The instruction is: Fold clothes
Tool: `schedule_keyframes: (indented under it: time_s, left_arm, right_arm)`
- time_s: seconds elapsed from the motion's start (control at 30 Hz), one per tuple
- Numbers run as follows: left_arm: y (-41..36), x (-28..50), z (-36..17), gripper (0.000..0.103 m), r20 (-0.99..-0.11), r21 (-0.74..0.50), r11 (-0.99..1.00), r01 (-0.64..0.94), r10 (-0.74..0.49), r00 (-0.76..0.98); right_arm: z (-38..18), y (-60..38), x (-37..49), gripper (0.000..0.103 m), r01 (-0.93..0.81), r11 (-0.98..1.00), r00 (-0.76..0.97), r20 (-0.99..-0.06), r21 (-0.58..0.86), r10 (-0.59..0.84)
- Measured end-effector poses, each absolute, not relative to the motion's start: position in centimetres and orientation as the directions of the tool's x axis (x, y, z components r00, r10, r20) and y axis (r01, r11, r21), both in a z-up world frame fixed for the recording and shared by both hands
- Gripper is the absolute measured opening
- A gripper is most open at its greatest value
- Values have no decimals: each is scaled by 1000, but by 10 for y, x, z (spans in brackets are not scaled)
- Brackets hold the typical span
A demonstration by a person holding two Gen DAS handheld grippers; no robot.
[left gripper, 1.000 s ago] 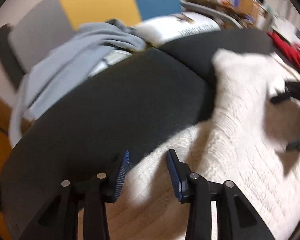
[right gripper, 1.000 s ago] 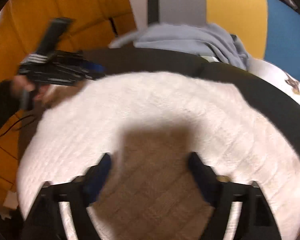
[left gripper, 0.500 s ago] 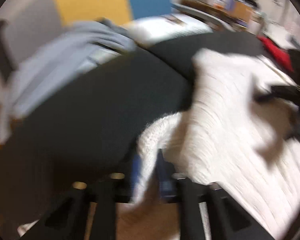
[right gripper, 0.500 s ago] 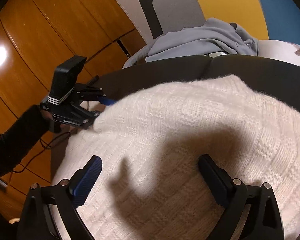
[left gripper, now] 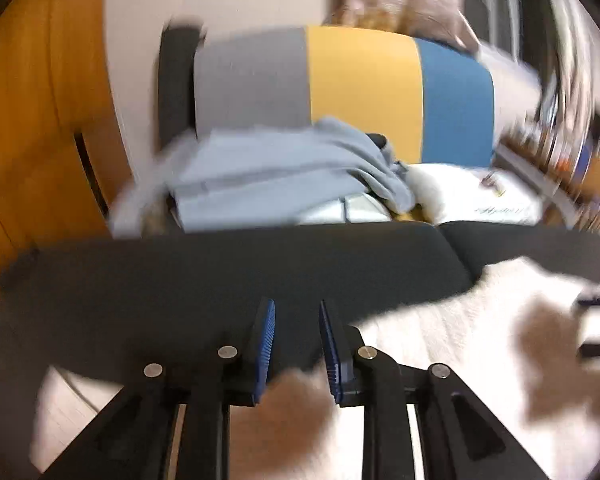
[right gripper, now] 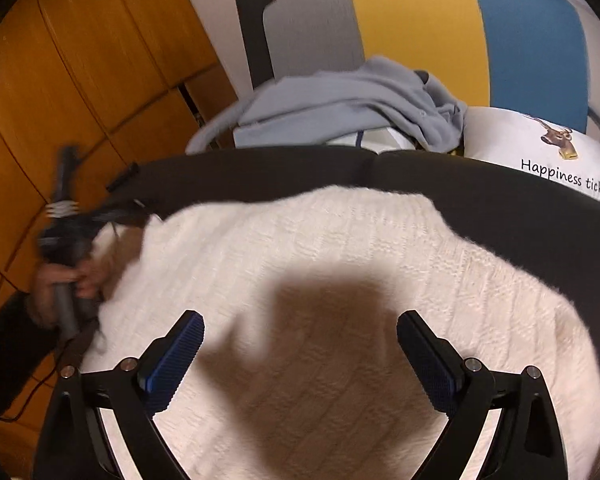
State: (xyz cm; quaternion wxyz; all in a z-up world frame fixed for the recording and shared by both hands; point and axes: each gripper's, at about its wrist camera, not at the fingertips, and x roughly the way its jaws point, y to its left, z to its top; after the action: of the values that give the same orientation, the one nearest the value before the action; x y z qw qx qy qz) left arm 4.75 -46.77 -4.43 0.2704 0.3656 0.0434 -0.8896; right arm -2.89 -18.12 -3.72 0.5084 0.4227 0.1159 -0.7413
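Observation:
A white knitted sweater [right gripper: 340, 264] lies spread on a black padded surface [right gripper: 520, 208]; it also shows in the left wrist view [left gripper: 460, 332]. My right gripper [right gripper: 300, 344] hovers wide open over its middle, holding nothing. My left gripper [left gripper: 296, 340] is at the sweater's left edge, its jaws a narrow gap apart with a bit of white knit near their base; the view is blurred, so any grip is unclear. The left gripper shows in the right wrist view [right gripper: 66, 220], held in a hand at the sweater's left edge.
A grey-blue garment [right gripper: 340, 108] lies heaped behind the black surface, beside a white printed pillow [right gripper: 540, 144]. A grey, yellow and blue panel [right gripper: 420, 20] stands at the back. Orange wooden cabinets [right gripper: 80, 80] are on the left.
My left gripper closed onto the sweater's edge, then moved left and tilted up, its jaws now slightly apart. My right gripper stays open above the sweater.

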Motion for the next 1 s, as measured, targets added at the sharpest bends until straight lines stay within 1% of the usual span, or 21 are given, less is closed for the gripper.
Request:
schedule_keyframes:
  time_s: [0.03, 0.07, 0.1, 0.13, 0.17, 0.2, 0.23, 0.27, 0.33, 0.37, 0.4, 0.43, 0.53, 0.63, 0.7, 0.73, 0.8, 0.83, 0.9, 0.97, 1.0]
  left_arm:
    - [-474, 26, -51, 24, -731, 119, -861, 494, -412, -543]
    - [-481, 9, -58, 24, -784, 72, -883, 463, -337, -521]
    - [-485, -4, -67, 24, -828, -13, -916, 401, -215, -518]
    - [-485, -11, -74, 24, -853, -81, -936, 343, -113, -510]
    - [-477, -12, -80, 24, -870, -102, -956, 274, -48, -491]
    - [-466, -14, -87, 35, -890, -116, -978, 176, 23, -456]
    - [-453, -12, -90, 39, -894, -93, -991, 93, 42, -445]
    - [-438, -6, -91, 40, -886, -33, -999, 25, 17, -463]
    - [-419, 5, -91, 40, -873, 2, -999, -42, 19, -487]
    - [-409, 10, -90, 34, -866, 19, -999, -49, 8, -499]
    - [-399, 14, -89, 17, -857, 45, -998, -40, -18, -514]
    - [-393, 19, -88, 11, -849, 64, -998, -20, -44, -526]
    - [-381, 32, -77, 9, -786, 140, -985, 99, -171, -594]
    - [-383, 60, -43, 9, -602, 143, -918, 371, -378, -703]
    - [-388, 69, -33, 9, -530, 108, -870, 482, -460, -712]
    - [-391, 65, -35, 9, -529, 119, -849, 514, -493, -691]
    - [-402, 42, -56, 11, -606, 173, -829, 532, -516, -606]
    - [-410, 34, -68, 11, -658, 172, -826, 537, -502, -561]
    - [-428, 39, -78, 11, -722, 119, -796, 593, -480, -499]
    - [-435, 59, -68, 12, -712, 52, -750, 659, -491, -503]
    - [-432, 74, -60, 17, -689, 33, -734, 678, -508, -517]
  right_arm:
    - [-38, -186, -36, 99, 851, -468, -141, -756, 237, -639]
    - [-42, -191, -46, 99, 837, -495, -155, -768, 231, -621]
    - [-49, -195, -55, 101, 818, -517, -137, -787, 253, -602]
    - [-58, -199, -63, 101, 797, -533, -104, -806, 283, -582]
    - [-68, -201, -67, 101, 786, -544, -78, -826, 293, -558]
    - [-72, -198, -62, 101, 800, -536, -88, -830, 271, -551]
    - [-74, -192, -53, 102, 820, -520, -111, -825, 238, -553]
    - [-75, -187, -43, 103, 839, -504, -135, -820, 204, -557]
    - [-78, -171, -25, 103, 856, -488, -170, -795, 174, -583]
    - [-79, -162, -16, 103, 861, -481, -187, -780, 162, -597]
    - [-78, -155, -11, 103, 859, -481, -183, -773, 175, -608]
    - [-77, -149, -9, 103, 849, -487, -173, -766, 202, -619]
    - [-78, -137, -11, 103, 827, -495, -151, -743, 267, -652]
    - [-80, -146, -17, 103, 776, -570, -195, -756, 270, -625]
    - [-82, -160, -17, 103, 755, -619, -252, -776, 217, -579]
    - [-83, -170, -17, 103, 751, -633, -274, -783, 189, -558]
    - [-85, -189, -18, 103, 750, -645, -302, -791, 147, -532]
    - [-87, -199, -20, 103, 756, -643, -311, -795, 126, -521]
    - [-90, -212, -25, 103, 760, -646, -340, -806, 68, -485]
    - [-92, -223, -30, 103, 761, -648, -371, -815, 9, -446]
    - [-93, -226, -34, 103, 759, -651, -375, -815, 3, -441]
